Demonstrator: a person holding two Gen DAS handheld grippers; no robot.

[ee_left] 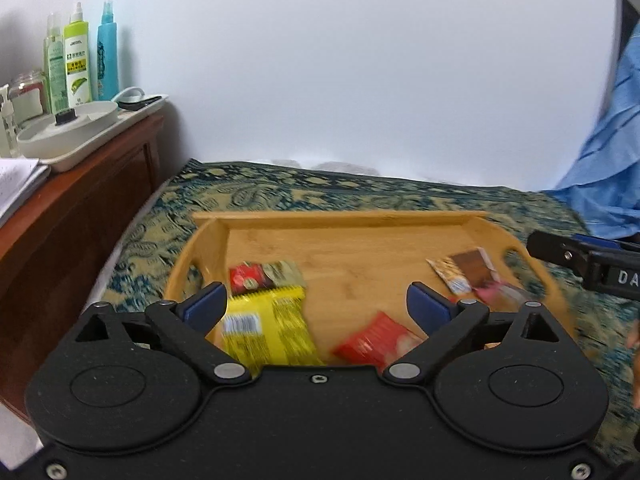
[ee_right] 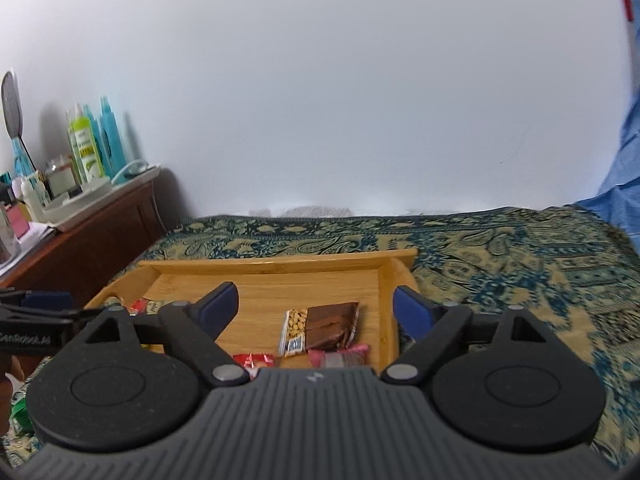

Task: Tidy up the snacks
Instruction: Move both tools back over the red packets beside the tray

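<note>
Several glossy snack packets, rectangular bamboo tray

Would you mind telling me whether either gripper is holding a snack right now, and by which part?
Nothing is held: the left gripper and right gripper are both open, empty, above the wooden tray.

Open left claw above snack packets (blurred) in wooden tray.

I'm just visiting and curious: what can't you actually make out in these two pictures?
- Wrapper print: blurred in the left view, e.g. yellow packet.
- Pink packet: near end hidden behind the right gripper body.
- Tray: near rim hidden by the left gripper.
- Bottle labels: too small.
</note>
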